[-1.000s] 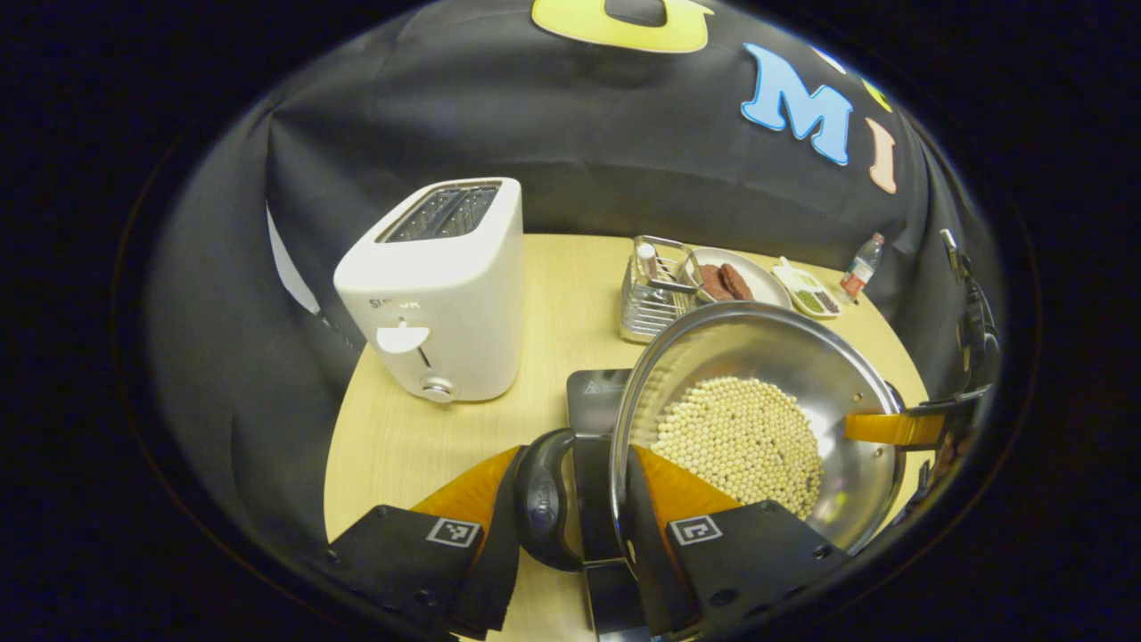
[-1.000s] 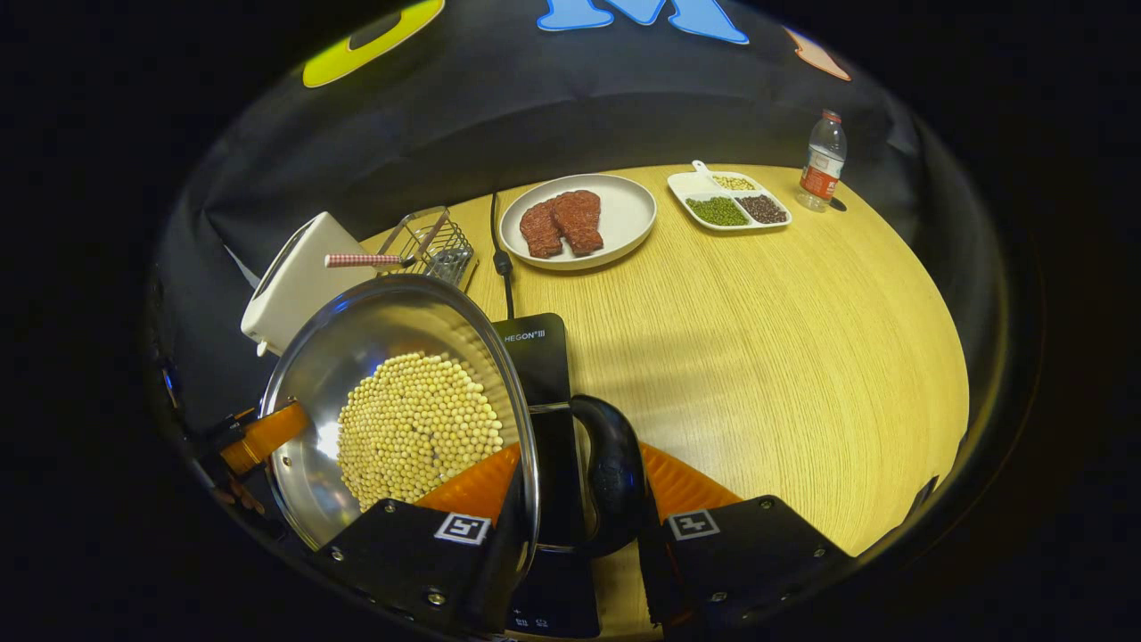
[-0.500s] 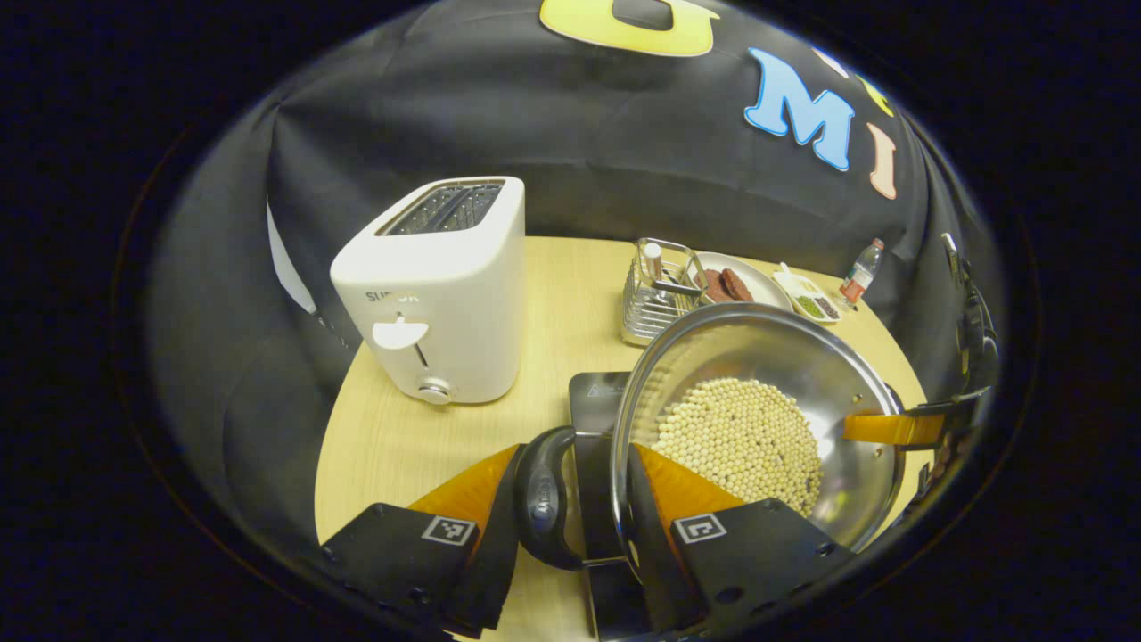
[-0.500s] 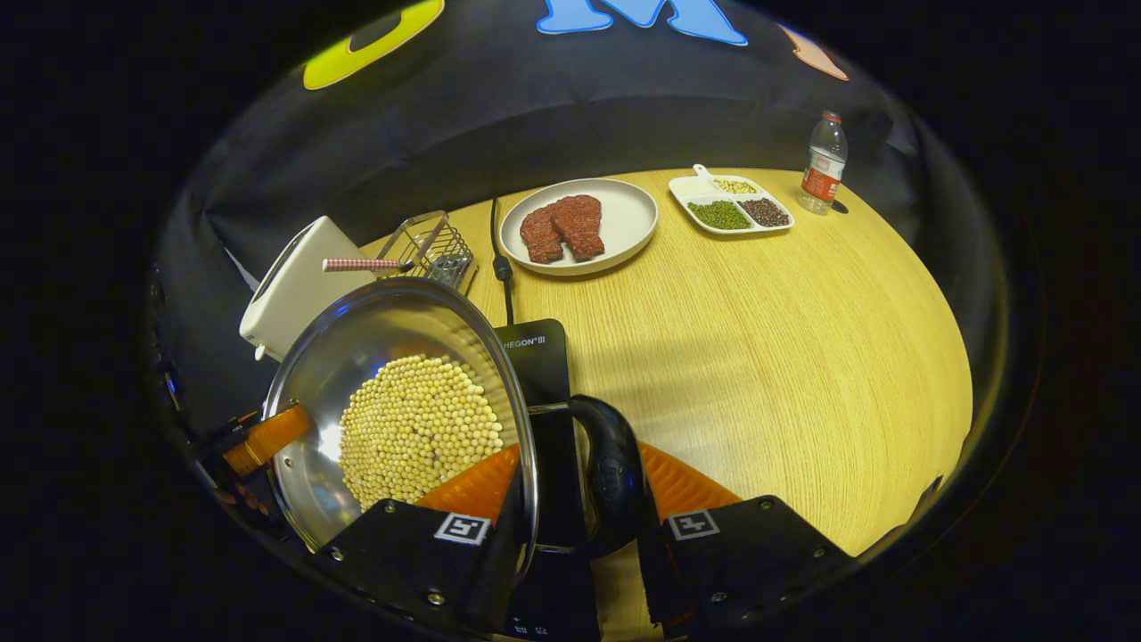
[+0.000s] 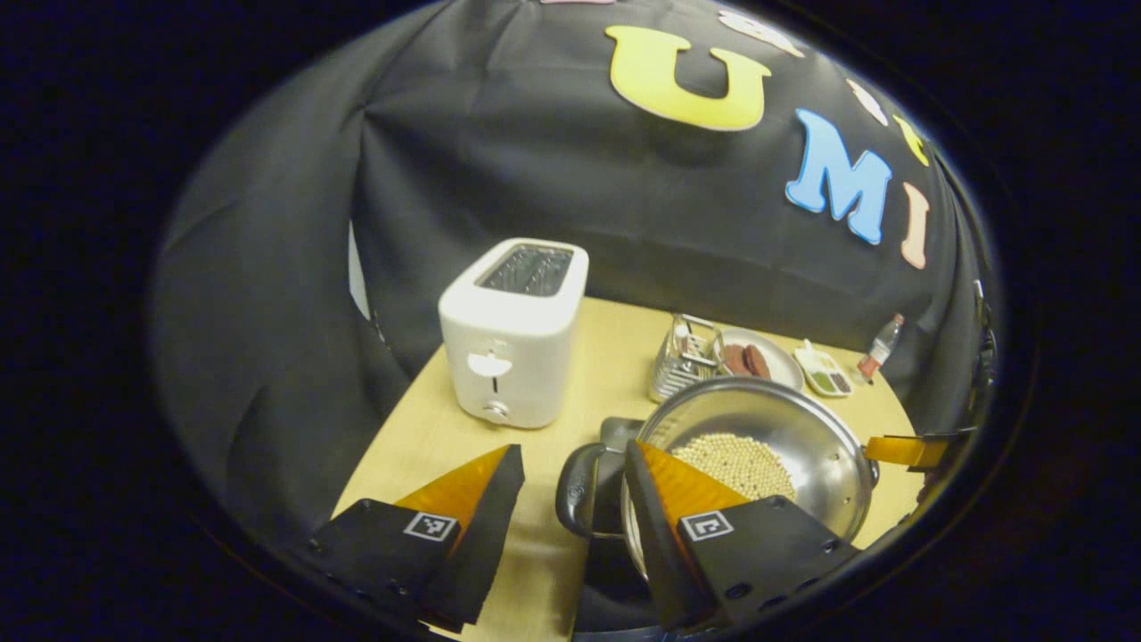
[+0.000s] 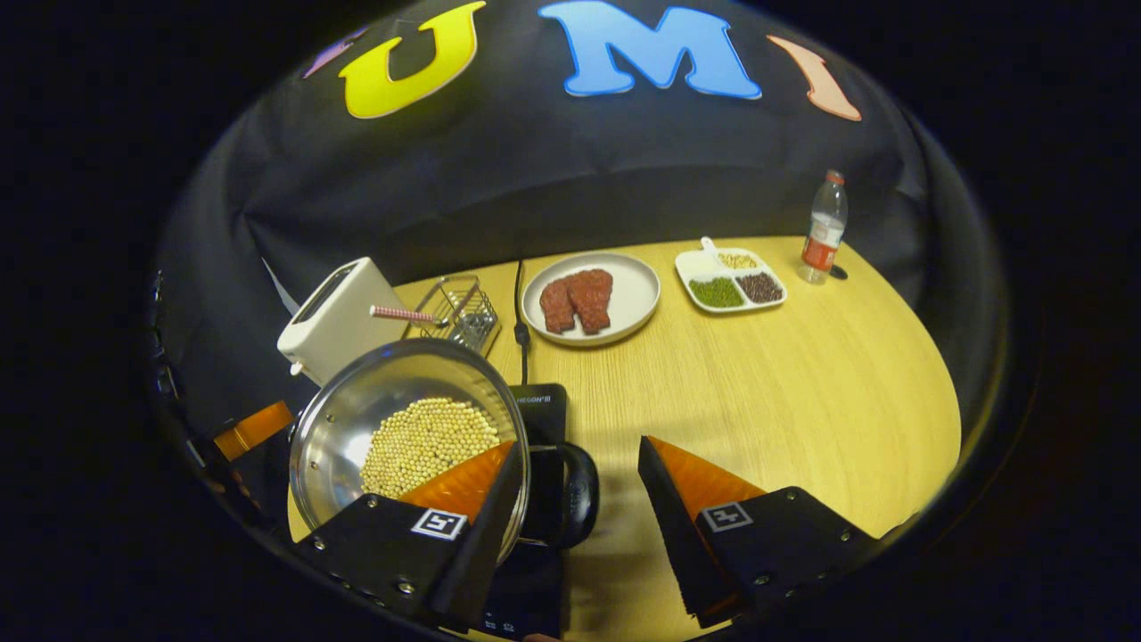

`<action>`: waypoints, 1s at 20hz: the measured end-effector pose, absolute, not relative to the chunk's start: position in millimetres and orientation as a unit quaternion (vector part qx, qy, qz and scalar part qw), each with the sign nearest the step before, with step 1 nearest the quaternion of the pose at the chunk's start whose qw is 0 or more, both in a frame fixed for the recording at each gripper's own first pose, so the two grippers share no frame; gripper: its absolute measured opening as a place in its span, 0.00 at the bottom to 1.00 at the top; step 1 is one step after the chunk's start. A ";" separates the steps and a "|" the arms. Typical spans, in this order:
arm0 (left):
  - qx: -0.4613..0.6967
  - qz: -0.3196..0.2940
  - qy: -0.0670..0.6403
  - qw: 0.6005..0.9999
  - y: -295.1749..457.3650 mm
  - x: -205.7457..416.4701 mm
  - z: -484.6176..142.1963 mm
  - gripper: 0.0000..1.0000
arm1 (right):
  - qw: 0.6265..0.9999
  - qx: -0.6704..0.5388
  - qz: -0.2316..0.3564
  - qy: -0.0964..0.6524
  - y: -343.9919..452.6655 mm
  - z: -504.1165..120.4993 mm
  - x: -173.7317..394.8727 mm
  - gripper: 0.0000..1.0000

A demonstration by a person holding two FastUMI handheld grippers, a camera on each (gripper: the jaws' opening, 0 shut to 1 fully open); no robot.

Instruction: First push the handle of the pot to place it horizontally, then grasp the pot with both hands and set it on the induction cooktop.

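both my grippers, left (image 5: 570, 464) and right (image 6: 578, 455), are open around the handles of the pot (image 6: 406, 428), lower centre, on the cooktop (image 6: 540, 406).

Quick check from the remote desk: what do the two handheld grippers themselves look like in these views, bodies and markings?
Each gripper has two wedge-shaped fingers tapering forward from a black, blocky mount. The left gripper and the right gripper both carry a small square black-and-white tag on each mount, with screw heads showing along the edges. No cables or sleeves can be made out.
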State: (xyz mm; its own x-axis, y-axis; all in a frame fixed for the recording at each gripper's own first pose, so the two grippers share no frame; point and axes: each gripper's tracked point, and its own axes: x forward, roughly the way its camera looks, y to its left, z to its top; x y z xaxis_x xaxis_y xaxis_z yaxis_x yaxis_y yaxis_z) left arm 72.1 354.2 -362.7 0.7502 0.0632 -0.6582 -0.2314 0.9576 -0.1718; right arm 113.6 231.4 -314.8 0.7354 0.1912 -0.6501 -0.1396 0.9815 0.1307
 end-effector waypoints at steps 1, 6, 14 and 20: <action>-0.128 0.086 0.327 0.932 350.6 75.0 -349.7 0.75 | 0.939 0.030 0.095 0.330 224.9 -299.6 114.7 0.80; -0.138 0.085 0.234 0.959 308.8 86.7 -241.3 0.76 | 0.965 0.000 0.111 0.236 184.2 -225.2 115.2 0.81; -0.113 0.035 0.113 0.987 149.3 84.0 -74.5 0.77 | 0.989 0.002 0.087 0.122 69.2 -103.2 93.6 0.80; -0.094 -0.009 0.075 0.993 28.0 71.8 -16.6 0.75 | 0.995 0.019 0.055 0.075 -19.3 -35.6 71.8 0.80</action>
